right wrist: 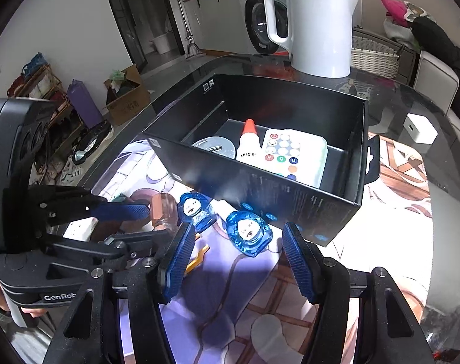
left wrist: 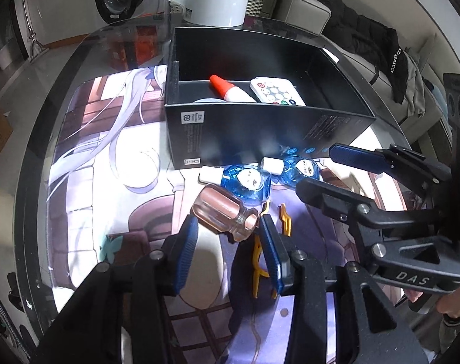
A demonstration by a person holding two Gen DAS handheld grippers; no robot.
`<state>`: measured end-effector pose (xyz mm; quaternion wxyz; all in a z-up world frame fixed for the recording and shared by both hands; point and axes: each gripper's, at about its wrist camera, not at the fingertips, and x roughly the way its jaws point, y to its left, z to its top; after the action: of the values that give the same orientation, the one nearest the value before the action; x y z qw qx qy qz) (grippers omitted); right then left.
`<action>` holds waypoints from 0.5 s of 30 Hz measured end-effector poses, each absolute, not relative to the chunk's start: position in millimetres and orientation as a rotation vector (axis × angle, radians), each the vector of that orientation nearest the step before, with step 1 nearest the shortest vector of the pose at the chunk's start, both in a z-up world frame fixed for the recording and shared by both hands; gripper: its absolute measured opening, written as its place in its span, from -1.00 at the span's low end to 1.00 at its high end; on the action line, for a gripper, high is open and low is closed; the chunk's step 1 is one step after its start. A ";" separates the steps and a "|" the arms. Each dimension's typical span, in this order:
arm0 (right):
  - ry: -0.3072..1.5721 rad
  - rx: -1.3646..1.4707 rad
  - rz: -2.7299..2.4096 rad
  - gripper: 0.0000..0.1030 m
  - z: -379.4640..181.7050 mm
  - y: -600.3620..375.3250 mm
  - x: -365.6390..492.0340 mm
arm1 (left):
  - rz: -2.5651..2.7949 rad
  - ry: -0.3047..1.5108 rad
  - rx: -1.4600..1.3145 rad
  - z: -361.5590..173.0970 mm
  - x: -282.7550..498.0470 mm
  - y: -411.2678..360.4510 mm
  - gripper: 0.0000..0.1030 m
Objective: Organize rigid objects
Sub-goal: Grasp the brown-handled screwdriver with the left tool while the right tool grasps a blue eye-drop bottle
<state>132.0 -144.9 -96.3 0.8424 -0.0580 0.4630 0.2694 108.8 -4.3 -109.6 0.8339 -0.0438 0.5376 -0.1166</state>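
pick-up step judged in hand: left gripper (left wrist: 227, 236) open, astride glass jar (left wrist: 227, 212); right gripper (right wrist: 239, 257) open before blue bottle (right wrist: 248, 233). closure, then transfer into black box (right wrist: 260, 182), is needed.

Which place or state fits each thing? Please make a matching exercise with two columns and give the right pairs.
Things:
1. remote control
2. pink glass jar
3. white kettle
4. blue bottle

Places or states:
A. behind the black box, on the table
B. between the fingers of the left gripper
C. inside the black box
D. on the mat, in front of the open right gripper

Pairs: 1-C, 2-B, 3-A, 4-D
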 end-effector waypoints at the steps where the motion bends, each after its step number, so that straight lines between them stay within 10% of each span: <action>1: 0.982 -0.120 0.564 0.19 -97.8 -145.1 133.5 | -0.248 1.144 -0.097 -109.6 110.1 -4.0 -0.22; 15: 1.047 -0.219 0.594 -0.41 -113.8 -125.2 129.6 | -0.206 1.130 -0.142 -109.2 127.0 7.9 -0.12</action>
<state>129.6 -125.2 -113.8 0.8187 -0.1026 0.4913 0.2789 127.0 7.9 -109.2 0.8370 -0.0673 0.5342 -0.0975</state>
